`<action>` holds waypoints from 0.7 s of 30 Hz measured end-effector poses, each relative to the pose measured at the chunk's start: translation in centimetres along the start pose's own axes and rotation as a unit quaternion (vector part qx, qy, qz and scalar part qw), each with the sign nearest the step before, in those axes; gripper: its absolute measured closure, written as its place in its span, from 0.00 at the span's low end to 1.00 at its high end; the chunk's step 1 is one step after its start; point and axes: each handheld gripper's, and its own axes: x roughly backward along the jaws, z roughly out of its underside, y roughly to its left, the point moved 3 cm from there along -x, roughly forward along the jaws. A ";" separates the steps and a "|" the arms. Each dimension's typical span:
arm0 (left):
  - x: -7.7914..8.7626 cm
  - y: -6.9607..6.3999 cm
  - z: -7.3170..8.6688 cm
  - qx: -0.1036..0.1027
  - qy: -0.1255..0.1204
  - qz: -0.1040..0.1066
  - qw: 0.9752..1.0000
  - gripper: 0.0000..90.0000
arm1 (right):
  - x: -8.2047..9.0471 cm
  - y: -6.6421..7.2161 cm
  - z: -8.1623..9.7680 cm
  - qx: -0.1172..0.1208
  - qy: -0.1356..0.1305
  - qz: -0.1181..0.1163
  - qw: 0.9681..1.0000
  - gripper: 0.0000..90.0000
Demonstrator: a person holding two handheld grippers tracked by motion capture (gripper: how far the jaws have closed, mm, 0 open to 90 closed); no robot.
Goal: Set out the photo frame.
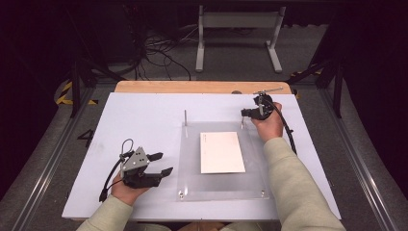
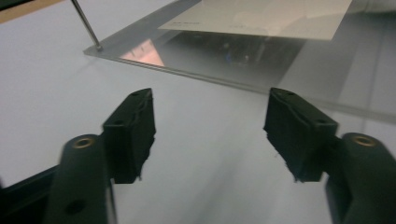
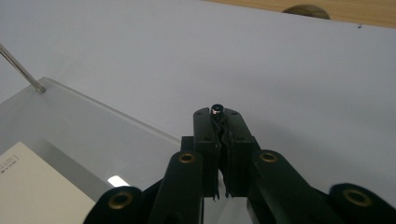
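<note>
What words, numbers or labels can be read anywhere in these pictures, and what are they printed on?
None can be read.
The white card on the clear acrylic plate carries small print near one corner, too small and blurred to make out.
Faint print along the card's edge in the left gripper view: also unreadable.

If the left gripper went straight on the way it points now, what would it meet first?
Probably the near edge of the clear acrylic plate. The left gripper, jaws open, faces it across bare white tabletop; the white card lies further back. Height is hard to judge.
</note>
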 end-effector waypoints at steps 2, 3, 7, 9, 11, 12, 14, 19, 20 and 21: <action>-0.1 0.1 0.1 -0.013 -0.010 0.000 1.000 0.28 | -0.1 -0.1 -0.1 -0.008 0.001 -0.003 1.000 0.95; -0.1 0.0 0.0 -0.020 -0.014 0.003 1.000 0.26 | -0.1 -0.2 -0.2 -0.010 0.003 -0.005 1.000 0.95; -0.8 -1.7 -0.6 -0.066 -0.034 0.021 0.997 0.20 | -0.2 -0.3 -0.4 -0.016 0.009 -0.007 1.000 0.95; -1.2 -2.3 -0.8 -0.085 -0.037 0.020 0.996 0.18 | -0.3 -0.3 -0.4 -0.019 0.011 -0.006 1.000 0.95; -2.1 -3.2 -1.1 -0.128 -0.039 0.012 0.991 0.18 | -0.3 -0.2 -0.5 -0.023 0.013 -0.001 1.000 0.95; -2.1 -3.2 -1.1 -0.128 -0.039 0.012 0.991 0.19 | -0.3 -0.2 -0.5 -0.025 0.013 0.000 1.000 0.95; -2.5 -3.6 -2.0 -0.145 -0.075 0.011 0.986 0.20 | -0.4 -0.3 -0.6 -0.027 0.015 0.001 1.000 0.95; -2.8 -4.7 -2.9 -0.172 -0.101 0.025 0.980 0.27 | -0.4 -0.4 -0.6 -0.031 0.013 -0.003 0.999 0.95; -2.9 -5.0 -3.0 -0.181 -0.098 0.025 0.978 0.33 | -0.4 -0.4 -0.6 -0.032 0.012 -0.004 0.999 0.95; -3.0 -5.2 -3.0 -0.189 -0.092 0.021 0.978 0.41 | -0.4 -0.4 -0.5 -0.032 0.011 -0.005 0.999 0.95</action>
